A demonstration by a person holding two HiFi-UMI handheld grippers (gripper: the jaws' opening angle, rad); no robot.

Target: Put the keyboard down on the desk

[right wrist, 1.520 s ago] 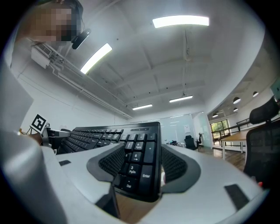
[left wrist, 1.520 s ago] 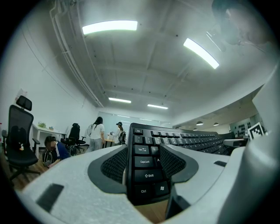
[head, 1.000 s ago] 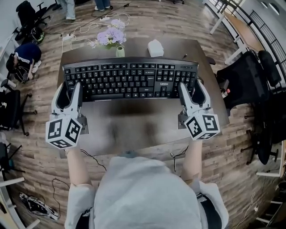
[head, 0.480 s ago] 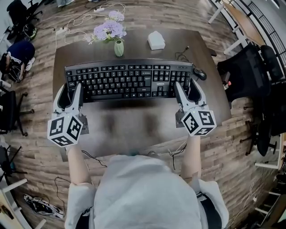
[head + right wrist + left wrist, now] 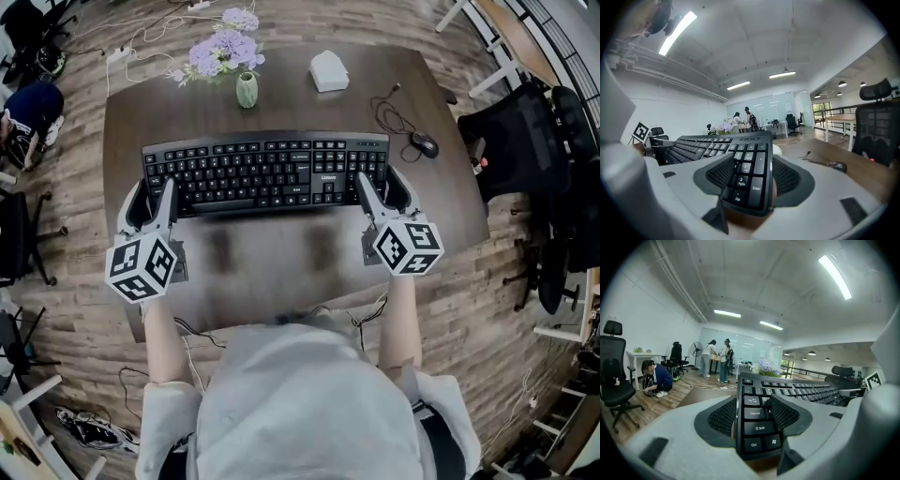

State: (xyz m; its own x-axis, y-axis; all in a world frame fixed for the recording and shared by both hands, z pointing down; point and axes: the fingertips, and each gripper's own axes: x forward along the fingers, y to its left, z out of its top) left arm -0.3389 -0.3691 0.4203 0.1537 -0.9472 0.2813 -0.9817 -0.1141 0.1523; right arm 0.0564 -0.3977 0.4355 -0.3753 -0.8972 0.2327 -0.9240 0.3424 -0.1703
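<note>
A black full-size keyboard [image 5: 267, 173] lies level across the middle of the dark brown desk [image 5: 281, 267], held at both ends. A thin shadow runs under its near edge, and I cannot tell whether it touches the desk top. My left gripper [image 5: 150, 199] is shut on its left end, and in the left gripper view the jaws clamp the keyboard [image 5: 759, 427] by the Ctrl and Shift keys. My right gripper [image 5: 382, 187] is shut on the right end. In the right gripper view the keyboard [image 5: 747, 173] shows its number pad between the jaws.
Behind the keyboard stand a green vase of purple flowers [image 5: 246, 89] and a white box [image 5: 328, 70]. A black mouse [image 5: 424, 143] with a cable lies at the back right. Black office chairs [image 5: 525, 131] stand right of the desk. People [image 5: 719, 359] stand far off.
The keyboard and both grippers have sunk toward the desk top and drawn a little inward. The shadow beneath has narrowed. More of the desk's far side and the mouse now show.
</note>
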